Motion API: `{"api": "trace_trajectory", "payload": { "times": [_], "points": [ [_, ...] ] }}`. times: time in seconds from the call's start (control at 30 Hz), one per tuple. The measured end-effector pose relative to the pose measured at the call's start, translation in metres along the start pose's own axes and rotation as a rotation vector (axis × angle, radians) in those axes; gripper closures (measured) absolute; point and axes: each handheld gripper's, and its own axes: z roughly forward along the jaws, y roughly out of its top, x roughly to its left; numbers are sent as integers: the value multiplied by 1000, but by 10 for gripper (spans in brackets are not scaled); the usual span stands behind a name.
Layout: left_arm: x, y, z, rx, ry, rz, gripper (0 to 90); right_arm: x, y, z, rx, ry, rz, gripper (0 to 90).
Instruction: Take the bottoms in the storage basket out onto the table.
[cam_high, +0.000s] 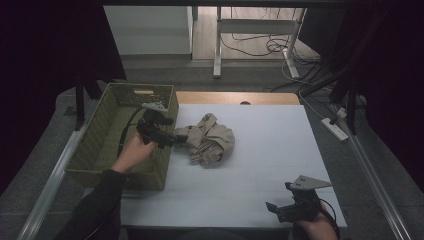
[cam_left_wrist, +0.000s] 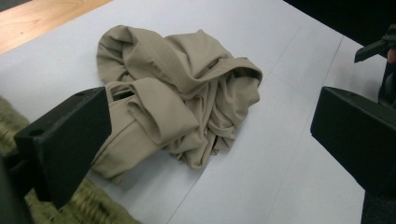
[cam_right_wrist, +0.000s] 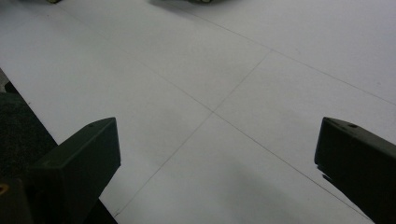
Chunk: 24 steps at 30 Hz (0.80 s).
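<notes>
We see the left gripper (cam_high: 172, 139), jaws spread wide, at the basket (cam_high: 95, 145) rim, just beside the crumpled beige cloth (cam_high: 212, 140) lying on the white table (cam_high: 270, 150). The right gripper (cam_high: 277, 209), jaws also spread and empty, sits near the table's front edge, well apart.

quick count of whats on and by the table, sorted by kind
Grippers: 2, left gripper and right gripper
Baskets: 1, green woven basket
Cloth: 1, crumpled beige garment
Total: 4
</notes>
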Motion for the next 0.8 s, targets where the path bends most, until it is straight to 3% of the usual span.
{"api": "trace_trajectory", "payload": {
  "times": [0.23, 0.8],
  "points": [
    [2, -12, -8, 1, 49, -2, 0, 0, 0, 0, 3, -1, 0, 8],
    [2, -28, -16, -8, 87, -4, 0, 0, 0, 0, -2, -8, 4, 8]
  ]
}}
